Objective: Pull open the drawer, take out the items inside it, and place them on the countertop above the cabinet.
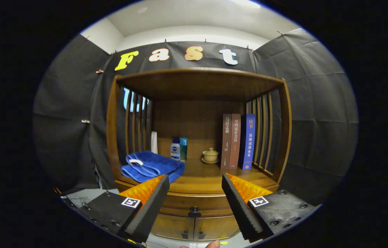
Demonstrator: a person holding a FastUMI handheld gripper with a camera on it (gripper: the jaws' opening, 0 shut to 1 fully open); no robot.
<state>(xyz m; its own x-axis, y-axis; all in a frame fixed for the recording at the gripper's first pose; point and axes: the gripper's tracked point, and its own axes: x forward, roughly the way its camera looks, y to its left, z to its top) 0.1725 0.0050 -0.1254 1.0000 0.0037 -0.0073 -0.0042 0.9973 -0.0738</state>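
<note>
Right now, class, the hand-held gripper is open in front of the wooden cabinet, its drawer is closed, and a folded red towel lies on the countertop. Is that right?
Not quite. The gripper view shows the folded towel is blue, not red. The rest holds: the hand-held gripper is open, and the wooden cabinet's drawer is closed.

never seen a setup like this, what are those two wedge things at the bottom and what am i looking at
Those wedges are the two fingers of a hand-held gripper; the camera rides on it and looks forward along them. They stand open and hold nothing. Between them, just ahead, is the dark drawer knob of a wooden cabinet; the drawer looks closed. Beyond, on the countertop, lie a folded blue towel, two small bottles, a little lidded pot and three upright books.
</note>
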